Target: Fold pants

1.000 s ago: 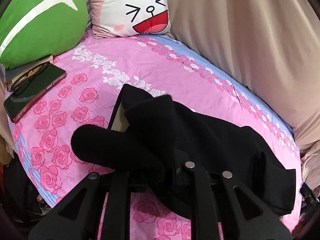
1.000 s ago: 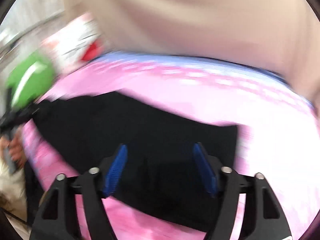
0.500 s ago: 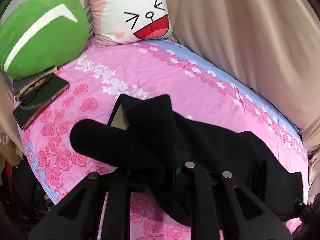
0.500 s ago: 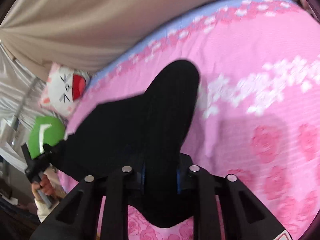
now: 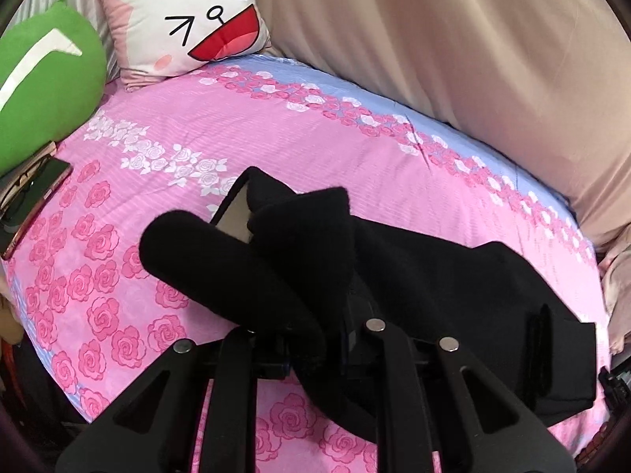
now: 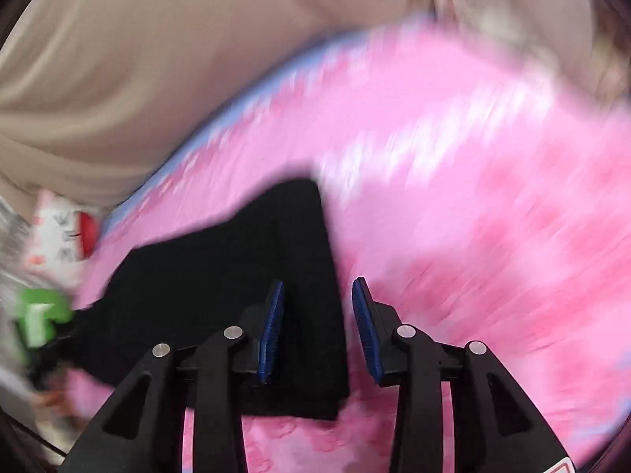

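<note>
Between the closed fingers of the left gripper (image 5: 315, 339), at the near edge of the left wrist view, a bunched end of the black pants (image 5: 414, 276) is pinched, with rolls of cloth standing up over the fingertips; from that grip the garment runs away to the right across the pink floral bedsheet (image 5: 276, 138), its long axis lying roughly crosswise to the left gripper; the far end is a squared, flat edge at the right of the view. Right gripper (image 6: 317, 327): jaws parted to a moderate gap, blue pads (image 6: 272, 327) bare, nothing held; the view is blurred, but this end of the pants lies directly under and beyond its left finger, so the right gripper appears the nearer to the free end. Farther off, a bunny cushion (image 5: 185, 19) and green cushion (image 5: 39, 79) rest against the beige curtain (image 5: 453, 39); a phone (image 5: 35, 201) lies at the sheet's left edge.
</note>
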A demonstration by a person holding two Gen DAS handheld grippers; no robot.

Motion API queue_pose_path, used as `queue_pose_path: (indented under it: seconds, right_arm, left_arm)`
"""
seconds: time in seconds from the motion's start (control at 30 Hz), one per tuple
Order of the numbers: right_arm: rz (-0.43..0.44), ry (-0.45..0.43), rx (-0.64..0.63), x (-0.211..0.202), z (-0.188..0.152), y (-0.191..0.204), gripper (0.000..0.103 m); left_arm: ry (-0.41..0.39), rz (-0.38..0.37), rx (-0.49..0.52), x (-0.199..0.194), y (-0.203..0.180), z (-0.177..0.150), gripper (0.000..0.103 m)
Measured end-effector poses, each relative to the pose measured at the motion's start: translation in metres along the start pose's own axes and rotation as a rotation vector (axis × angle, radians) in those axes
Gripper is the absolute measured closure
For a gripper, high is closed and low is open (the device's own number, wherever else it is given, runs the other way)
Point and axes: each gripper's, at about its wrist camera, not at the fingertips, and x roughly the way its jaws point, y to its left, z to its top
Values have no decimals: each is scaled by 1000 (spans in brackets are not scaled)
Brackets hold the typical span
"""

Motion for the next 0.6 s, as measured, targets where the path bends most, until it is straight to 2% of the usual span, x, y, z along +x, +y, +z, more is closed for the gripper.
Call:
queue_pose_path:
  seconds: [0.03,0.13,0.17,0.2,0.23,0.27,0.33,0.37,0.43,0.47,0.53,0.57,0.6]
  right_arm:
    - [22,-41,-95,-16,4,22,66]
    - [134,-8,-279,-17,3,79,67]
    - [177,24,-342,-7,-5,107,70]
    - [216,58,-399,7,-14,132,82]
    - [246,81,-447,21,-22,155,86]
    - [253,103,-478,34,-28,170,99]
    - [243,120,-492,65,-31,189,101]
    - [266,162,-474,86,-34,197,101]
    - [229,255,-490,125,-41,205,102]
    - [218,219,-515,128,-46,213,98]
    - [173,218,-587,121,-48,229,98]
    - [177,203,-584,114,-45,234,98]
    - [204,201,-564,110,-43,234,98]
  left_arm:
    - [5,-11,-15,-1,5,0,86]
    - [23,-40,-67,-1,14,-4,86]
    - [26,-41,-78,-1,16,-7,86]
    - [29,-41,-88,-1,19,-10,86]
    - [31,-41,-95,-2,20,-12,86]
    - [37,-40,-107,-1,23,-15,84]
    - [49,-41,-136,-2,33,-22,81]
    - [54,-41,-146,-1,37,-25,79]
    - [66,-56,-161,0,45,-32,77]
    - [71,-59,-165,1,48,-35,73]
    - [74,-54,-180,1,53,-39,63]
    - [68,-62,-203,0,56,-41,50]
    - [57,-71,-231,-1,60,-41,28]
